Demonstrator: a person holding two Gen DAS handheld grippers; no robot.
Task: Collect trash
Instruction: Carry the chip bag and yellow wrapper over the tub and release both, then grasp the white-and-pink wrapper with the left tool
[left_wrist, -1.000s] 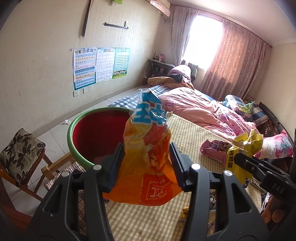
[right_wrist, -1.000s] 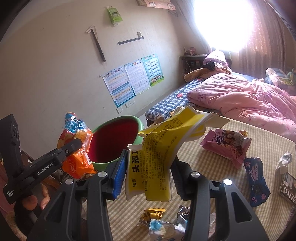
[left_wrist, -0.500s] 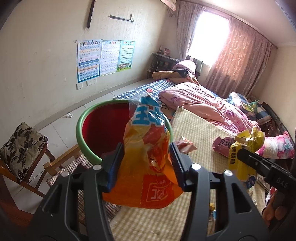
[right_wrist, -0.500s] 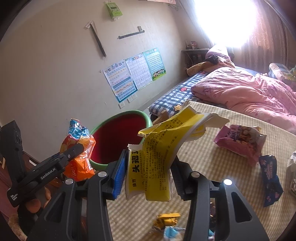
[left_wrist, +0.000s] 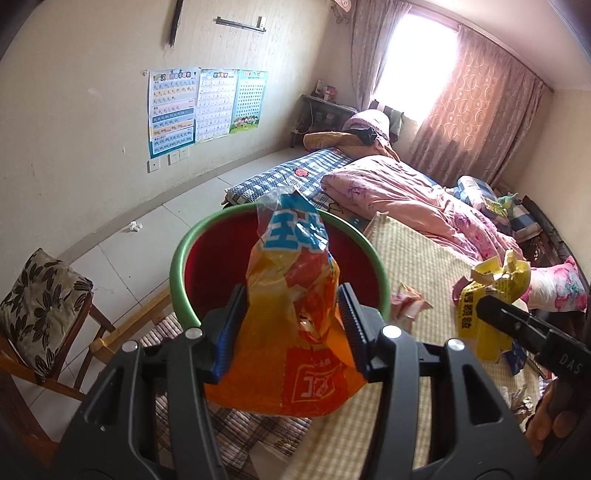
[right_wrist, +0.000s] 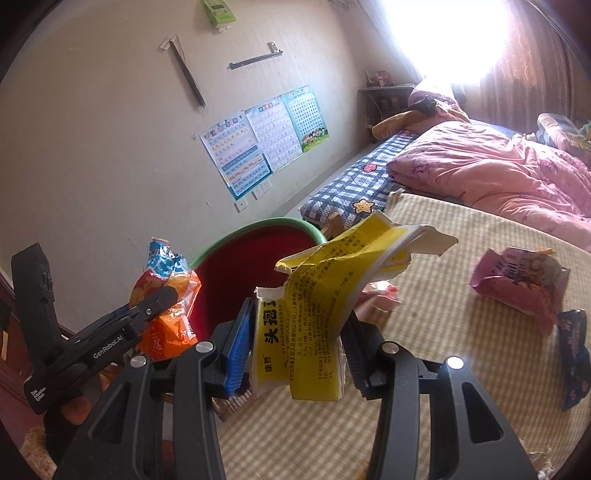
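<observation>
My left gripper (left_wrist: 291, 321) is shut on an orange snack bag (left_wrist: 295, 332) with a blue top, held just in front of a green-rimmed red basin (left_wrist: 184, 258). The same bag (right_wrist: 166, 295) and left gripper (right_wrist: 162, 295) show at the left of the right wrist view. My right gripper (right_wrist: 295, 332) is shut on a crumpled yellow box (right_wrist: 325, 295), held near the basin's (right_wrist: 266, 225) right rim. In the left wrist view that yellow box (left_wrist: 491, 295) hangs at the right in the right gripper (left_wrist: 487, 306).
A checked tabletop (right_wrist: 443, 369) carries a pink snack bag (right_wrist: 524, 280), a dark blue wrapper (right_wrist: 574, 362) and a small pink wrapper (left_wrist: 406, 302). A cushioned wooden chair (left_wrist: 40, 314) stands left. A bed with pink quilt (left_wrist: 406, 195) lies behind the table.
Both grippers have carried their trash toward the basin, which now looks larger and closer. The table's wrappers have slid right and down in the views. Both grips are unchanged.
</observation>
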